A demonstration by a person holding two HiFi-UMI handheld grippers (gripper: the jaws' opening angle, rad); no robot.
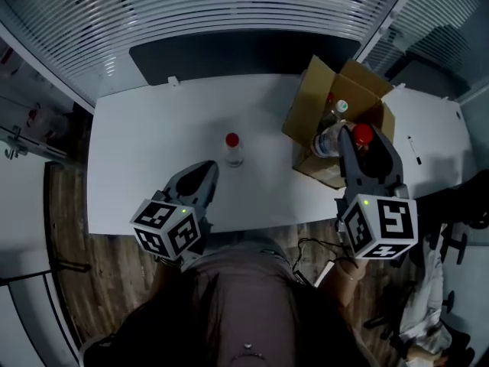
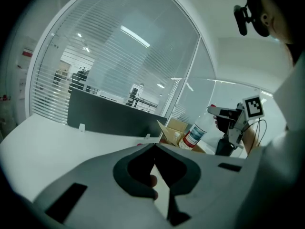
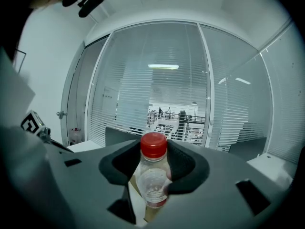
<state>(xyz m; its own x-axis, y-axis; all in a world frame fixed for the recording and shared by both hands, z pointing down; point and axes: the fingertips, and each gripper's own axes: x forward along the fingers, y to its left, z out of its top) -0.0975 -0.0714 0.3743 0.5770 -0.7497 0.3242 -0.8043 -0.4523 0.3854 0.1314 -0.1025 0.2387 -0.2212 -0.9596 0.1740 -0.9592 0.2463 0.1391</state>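
The right tongs (image 1: 354,137) are closed on the neck of the held bottle (image 1: 327,141), just under its red cap. The right gripper view shows the two pads pressing the clear plastic from both sides. This bottle is tilted and not upright: its cap is at the tips of the tongs, and its long body points away from them, down and to the left, toward the open cardboard box (image 1: 309,102). The box stands on the right part of the white table (image 1: 153,151). The body hangs over the opening of the box, where another bottle with a pale cap (image 1: 341,107) lies. The left tongs (image 1: 205,170) are closed tip to tip, with nothing between them. They are low at the near edge of the table. A standing bottle (image 1: 232,150), also with a red cap, is upright on the table, just ahead of these tips and a little to their right, but not touching them. The left tongs are clearly nearer to it than the right tongs, and the box lies well apart to its right.
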